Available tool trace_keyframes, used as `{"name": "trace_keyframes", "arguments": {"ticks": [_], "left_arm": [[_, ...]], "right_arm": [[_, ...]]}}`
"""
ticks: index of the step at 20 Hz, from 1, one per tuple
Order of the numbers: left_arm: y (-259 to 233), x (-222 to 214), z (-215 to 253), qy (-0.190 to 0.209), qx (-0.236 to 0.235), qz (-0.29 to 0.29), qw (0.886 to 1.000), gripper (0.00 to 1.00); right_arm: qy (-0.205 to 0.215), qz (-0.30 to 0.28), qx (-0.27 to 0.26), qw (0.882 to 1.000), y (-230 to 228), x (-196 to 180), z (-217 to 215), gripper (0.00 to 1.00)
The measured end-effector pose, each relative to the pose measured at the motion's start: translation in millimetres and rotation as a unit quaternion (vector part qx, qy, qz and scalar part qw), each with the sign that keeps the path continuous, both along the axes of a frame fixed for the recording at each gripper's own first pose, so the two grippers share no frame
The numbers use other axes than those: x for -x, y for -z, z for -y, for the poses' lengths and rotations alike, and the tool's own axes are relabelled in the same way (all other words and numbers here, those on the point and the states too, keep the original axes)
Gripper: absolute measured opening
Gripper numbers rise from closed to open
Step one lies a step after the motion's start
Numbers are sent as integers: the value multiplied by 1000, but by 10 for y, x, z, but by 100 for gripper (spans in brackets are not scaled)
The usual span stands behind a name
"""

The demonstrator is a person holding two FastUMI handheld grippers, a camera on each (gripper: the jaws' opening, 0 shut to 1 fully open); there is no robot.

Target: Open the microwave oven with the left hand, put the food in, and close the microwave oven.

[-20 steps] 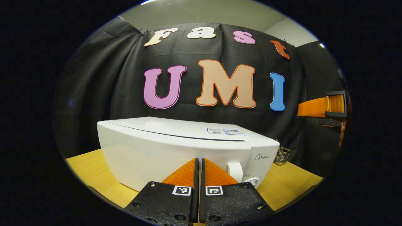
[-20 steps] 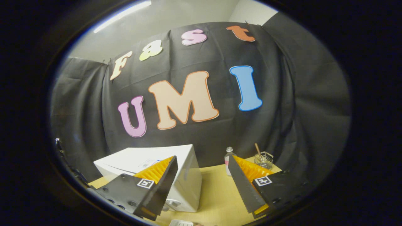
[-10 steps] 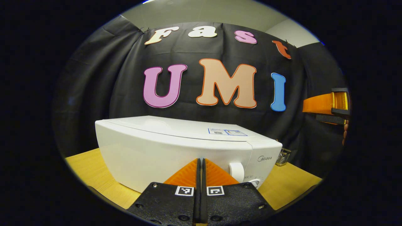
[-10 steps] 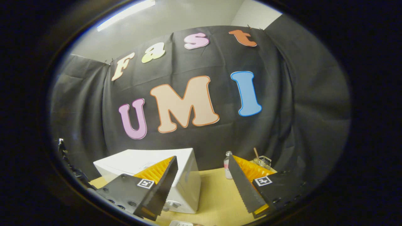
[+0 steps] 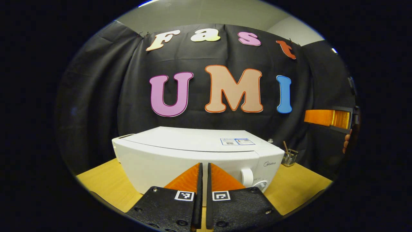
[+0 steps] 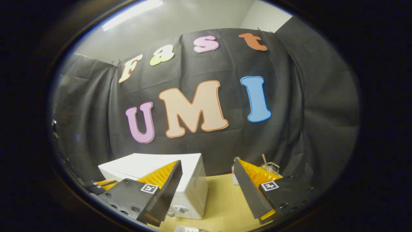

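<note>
Left gripper view: left gripper (image 5: 203, 167) low at the near edge, jaws clenched, a thin slit between the fingers and nothing in it. It points at the microwave oven (image 5: 196, 158), which sits on the yellow wooden desk (image 5: 103, 183) in front of the black cloth wall. The gripper tips lie over the oven's white front face; contact cannot be told. Oven door shut. A round white knob (image 5: 247, 177) and a second dial (image 5: 261, 185) sit on the right end of the front panel. Stickers (image 5: 237, 141) on the oven top, right of middle. A small wire basket (image 5: 289, 158) with a stick in it stands on the desk to the right of the oven, far side.

At the far right edge, the right gripper (image 5: 326, 117) is held up in the air, well apart from the oven, with part of a hand (image 5: 346, 143) below it.

Right gripper view: right gripper (image 6: 207, 187) with jaws released, wide gap, nothing between. Oven to the left; the left finger overlaps its near corner. A small bottle (image 6: 235, 170) and the wire basket stand behind the right finger on the desk. Food not made out.
</note>
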State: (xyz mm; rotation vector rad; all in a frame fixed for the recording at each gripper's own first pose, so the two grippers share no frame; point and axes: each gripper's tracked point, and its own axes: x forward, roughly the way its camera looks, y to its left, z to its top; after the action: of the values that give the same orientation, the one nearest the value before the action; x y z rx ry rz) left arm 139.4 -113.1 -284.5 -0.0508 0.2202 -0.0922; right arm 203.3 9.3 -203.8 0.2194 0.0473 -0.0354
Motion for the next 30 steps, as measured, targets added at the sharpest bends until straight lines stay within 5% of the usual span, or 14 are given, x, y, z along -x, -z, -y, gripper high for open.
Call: {"name": "trace_keyframes", "arguments": {"ticks": [4, 6, 8, 10, 15, 16, 17, 27, 28, 30], "left_arm": [[-325, 124, -312, -26, 0, -4, 1000, 16], [-534, 164, -480, -44, -18, 6, 999, 30], [-729, 206, -549, -50, -32, 22, 998, 54], [-855, 250, -564, -51, -42, 29, 997, 99], [-958, 305, -566, -52, -47, 34, 997, 95], [-944, 304, -590, -57, -50, 34, 997, 95], [-928, 301, -615, -63, -52, 31, 996, 95], [-880, 342, -569, -64, -45, 30, 996, 95], [-868, 343, -560, -63, -45, 30, 997, 95], [-828, 344, -556, -61, -45, 25, 997, 95]], "right_arm": [[-13, -7, 10, 1000, 18, 67, -76, 92], [-18, -9, 18, 1000, 16, 102, -97, 92], [-7, -18, 26, 999, 45, 151, -41, 91], [0, -14, 33, 999, -1, 191, -45, 91], [17, -2, 36, 999, -67, 234, -58, 91], [25, 1, 39, 999, -93, 230, -38, 99], [33, 4, 41, 999, -95, 237, -22, 91], [33, 36, 11, 999, -259, 292, -44, 92], [36, 39, 8, 999, -284, 303, -21, 99], [47, 43, 8, 998, -297, 325, 53, 99]]}}
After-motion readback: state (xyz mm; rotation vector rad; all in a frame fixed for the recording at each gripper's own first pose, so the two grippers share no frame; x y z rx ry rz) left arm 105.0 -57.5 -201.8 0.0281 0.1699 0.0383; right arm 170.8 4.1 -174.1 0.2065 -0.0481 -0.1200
